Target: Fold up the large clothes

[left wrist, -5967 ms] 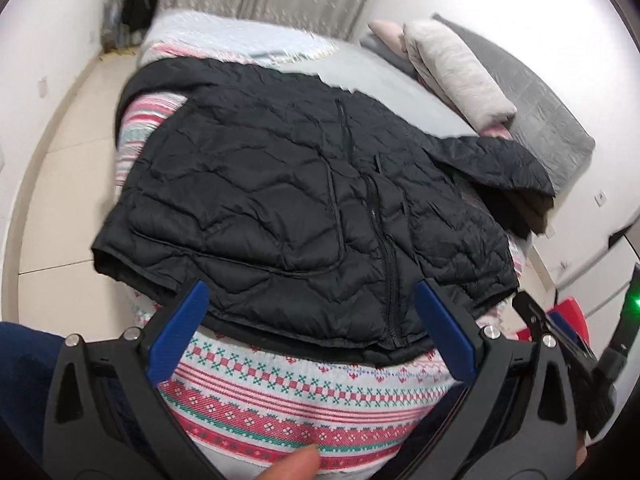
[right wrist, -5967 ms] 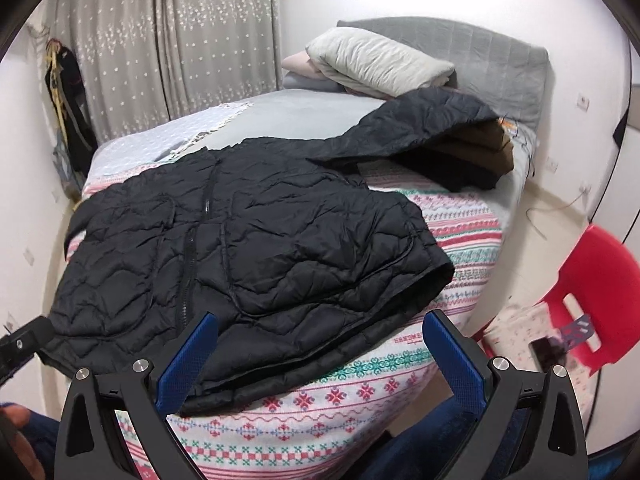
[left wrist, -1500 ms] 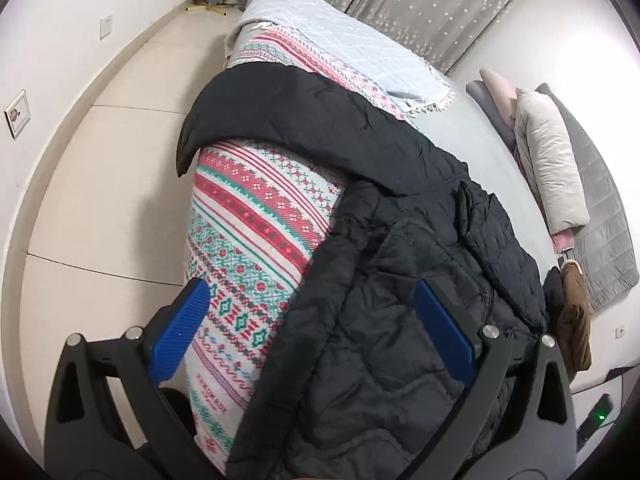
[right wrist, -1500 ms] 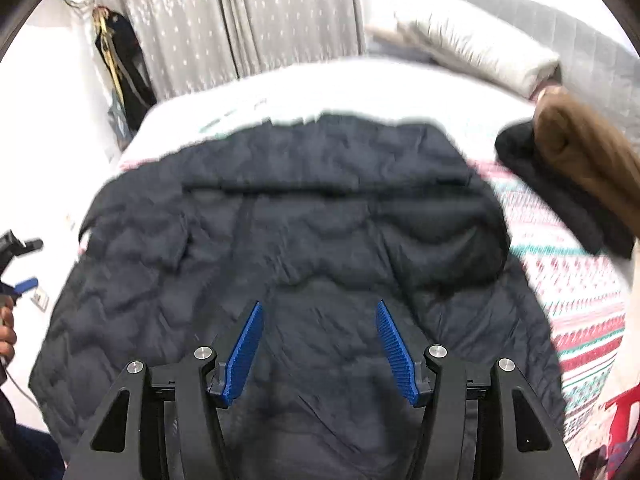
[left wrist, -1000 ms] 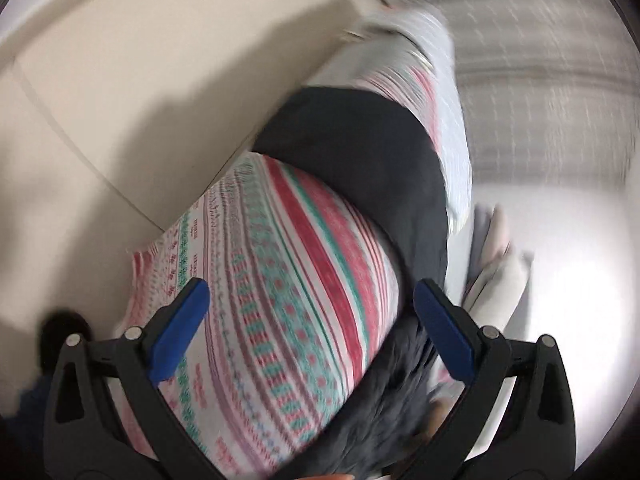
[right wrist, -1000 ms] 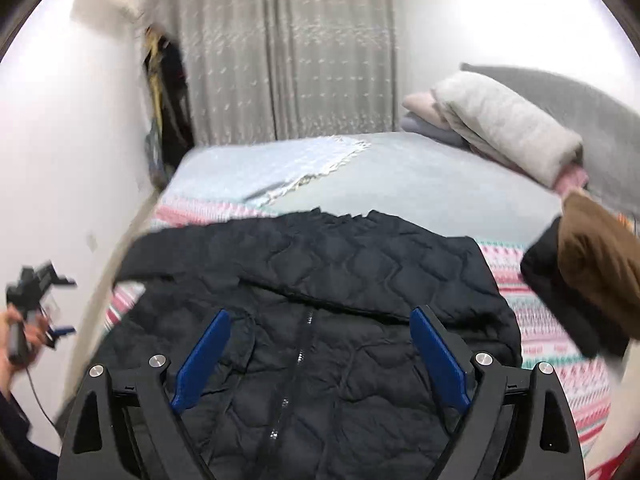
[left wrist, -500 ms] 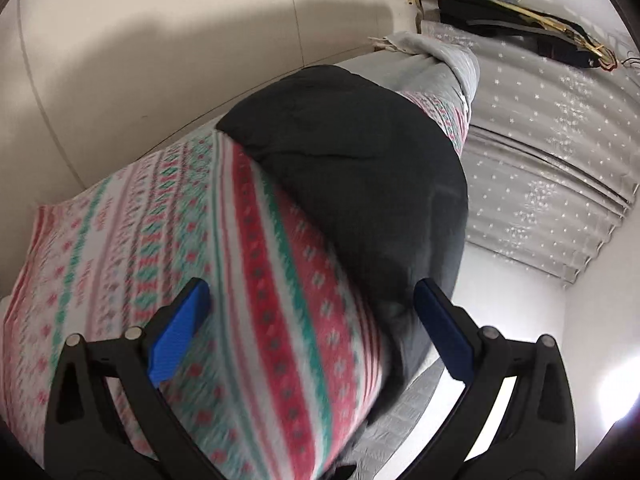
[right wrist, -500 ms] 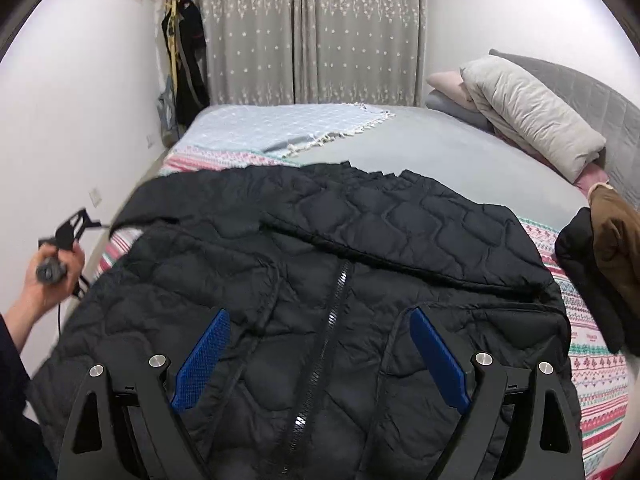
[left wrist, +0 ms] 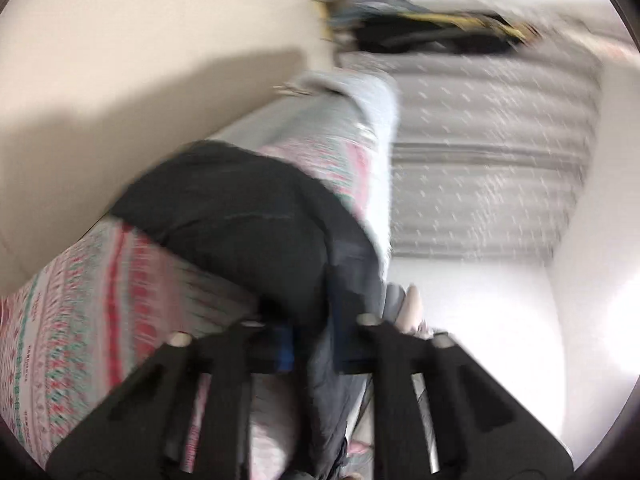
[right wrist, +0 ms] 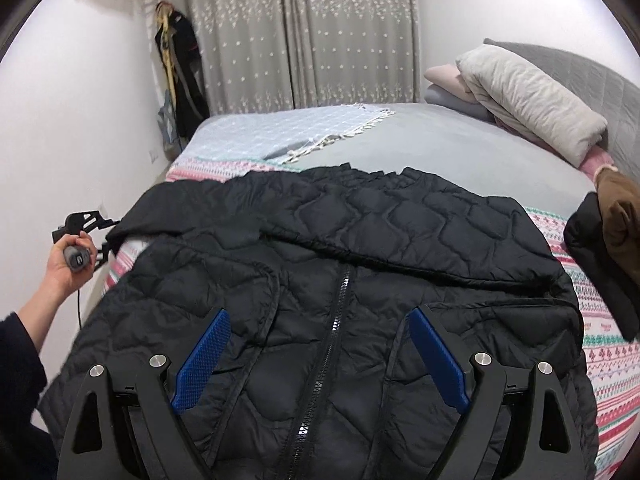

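Note:
A black quilted jacket [right wrist: 340, 280] lies front up on the bed, zipper closed, one sleeve folded across its upper part. My right gripper [right wrist: 320, 356] is open and empty, hovering over the jacket's lower middle. My left gripper [left wrist: 310, 344] is shut on the jacket's left sleeve end [left wrist: 248, 220], which hangs over the bed's left edge; that view is blurred. The left gripper also shows in the right wrist view [right wrist: 86, 236], held in a hand at the sleeve end.
The bed has a striped patterned blanket [right wrist: 600, 320], a grey sheet [right wrist: 440, 148] and a light blue throw [right wrist: 280, 128]. Pillows [right wrist: 528, 96] lie at the headboard. Brown and black clothes [right wrist: 612, 232] are piled at right. Curtains [right wrist: 304, 32] and a wall close the far side.
My left gripper has closed from wide open onto the sleeve end at the bed's left edge. My right gripper has stayed open, shifted slightly over the jacket.

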`<state>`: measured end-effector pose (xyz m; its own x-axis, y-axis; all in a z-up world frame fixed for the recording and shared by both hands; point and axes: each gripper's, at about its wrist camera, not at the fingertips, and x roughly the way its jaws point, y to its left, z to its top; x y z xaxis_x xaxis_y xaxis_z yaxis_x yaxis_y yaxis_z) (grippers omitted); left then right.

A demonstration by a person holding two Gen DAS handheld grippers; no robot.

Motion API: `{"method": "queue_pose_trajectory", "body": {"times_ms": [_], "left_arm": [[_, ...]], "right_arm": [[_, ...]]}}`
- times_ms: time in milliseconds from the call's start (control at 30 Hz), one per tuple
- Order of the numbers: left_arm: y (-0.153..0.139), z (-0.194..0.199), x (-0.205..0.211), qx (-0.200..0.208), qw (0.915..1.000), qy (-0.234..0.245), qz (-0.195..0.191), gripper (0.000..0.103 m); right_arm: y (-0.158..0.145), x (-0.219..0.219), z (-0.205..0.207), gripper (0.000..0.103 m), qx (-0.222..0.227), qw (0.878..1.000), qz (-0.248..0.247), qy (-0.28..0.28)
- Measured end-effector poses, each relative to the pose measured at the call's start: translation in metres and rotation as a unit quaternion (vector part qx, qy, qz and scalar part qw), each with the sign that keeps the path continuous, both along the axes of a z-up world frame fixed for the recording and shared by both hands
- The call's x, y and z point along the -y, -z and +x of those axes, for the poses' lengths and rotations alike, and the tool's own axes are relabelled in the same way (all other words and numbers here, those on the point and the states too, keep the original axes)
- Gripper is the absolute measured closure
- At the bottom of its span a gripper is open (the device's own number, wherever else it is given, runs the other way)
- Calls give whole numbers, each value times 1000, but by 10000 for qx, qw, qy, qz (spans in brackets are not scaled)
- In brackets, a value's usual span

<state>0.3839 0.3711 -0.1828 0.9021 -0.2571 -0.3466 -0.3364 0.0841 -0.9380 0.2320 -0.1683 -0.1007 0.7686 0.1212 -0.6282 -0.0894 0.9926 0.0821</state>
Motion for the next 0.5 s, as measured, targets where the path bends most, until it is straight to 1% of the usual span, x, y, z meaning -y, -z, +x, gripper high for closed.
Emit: {"method": "queue_pose_trajectory", "body": {"times_ms": [67,133,167,200,233,267,300,333,367,400,433,467,500], "left_arm": [[-31,-4,6,369,9989,-116,258,92],[-74,-7,21,750,9953,-78,612,92],[-100,-7,33,969,9909,41,936,92],[-119,-8,44,1100,9861,150,1240,92],[-146,-10,62,1272,9767,312,1699,92],[-164,-12,79,1425,9678,454,2027,92],[-182,-15,104,1637,9544,667,2405,92],[-201,-17,138,1841,9350,981,2869,92],[-213,-19,172,1952,9137,1322,3309,91],[-219,-20,209,1975,8903,1729,3721,91],[-220,-20,243,1961,8675,2161,4029,80],[-215,-20,279,1917,8426,2645,4282,61],[-205,-21,318,1771,8150,3169,4517,50]], "right_arm": [[-4,7,-2,12,47,9999,87,74],[-9,16,-3,12,106,9996,208,147],[-10,19,-3,12,120,9995,248,167],[-13,24,-4,12,149,9991,327,218],[-14,29,-4,12,169,9988,386,261],[-16,32,-4,12,178,9985,434,295],[-17,38,-5,12,183,9979,522,344],[-19,45,-5,12,190,9970,633,411],[-21,52,-5,12,199,9960,733,476],[-22,59,-5,12,205,9948,829,548],[-23,65,-5,12,208,9941,882,604],[-24,72,-5,12,216,9931,925,690],[-23,81,-5,12,209,9919,958,806]]}}
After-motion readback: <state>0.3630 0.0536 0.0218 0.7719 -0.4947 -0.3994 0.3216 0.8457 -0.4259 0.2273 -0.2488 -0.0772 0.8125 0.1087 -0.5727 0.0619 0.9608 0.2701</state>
